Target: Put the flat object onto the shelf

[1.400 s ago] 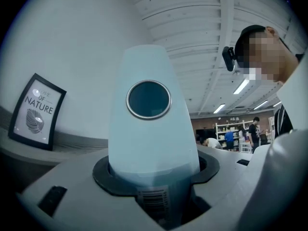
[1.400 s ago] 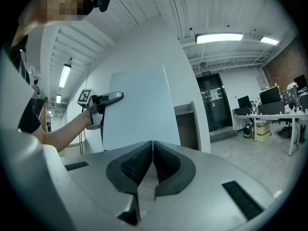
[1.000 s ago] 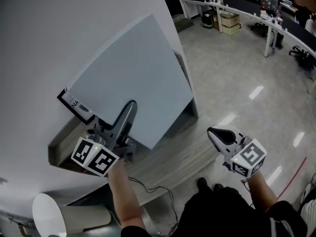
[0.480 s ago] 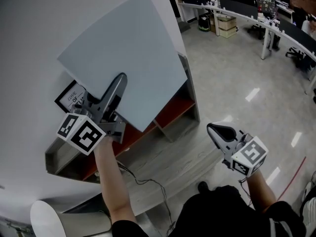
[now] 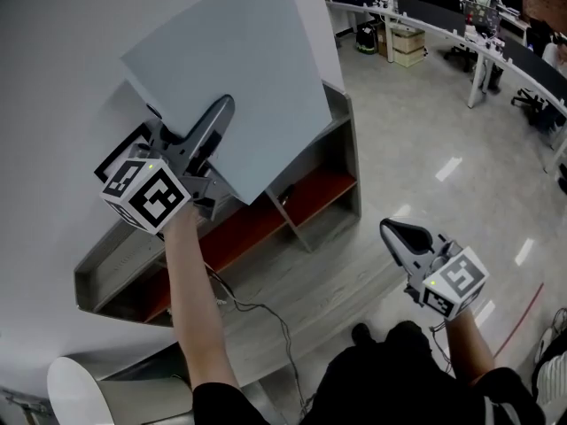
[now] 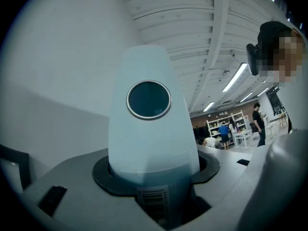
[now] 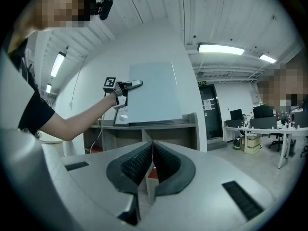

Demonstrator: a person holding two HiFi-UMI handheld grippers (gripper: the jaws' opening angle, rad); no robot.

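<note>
A large pale-blue flat panel (image 5: 244, 69) stands nearly upright against the white wall (image 5: 53, 51), over the top of the grey shelf unit (image 5: 341, 140) with red inner boards. My left gripper (image 5: 215, 120) is shut on the panel's lower left part, one finger lying across its face. In the left gripper view the panel's thick edge (image 6: 149, 143), with a round dark inset and a barcode label, fills the gap between the jaws. From the right gripper view the panel (image 7: 153, 93) has its lower edge level with the shelf top (image 7: 159, 125); contact is unclear. My right gripper (image 5: 400, 235) hangs shut and empty over the floor.
A black-framed picture (image 5: 124, 149) leans on the shelf top behind my left gripper. A cable (image 5: 257, 312) trails across the wooden floor in front of the shelf. A white round object (image 5: 80, 392) stands at the lower left. Desks (image 5: 461, 16) line the far right.
My left gripper has carried the panel up and to the right, closer to the wall and over the shelf top. The right gripper has barely moved.
</note>
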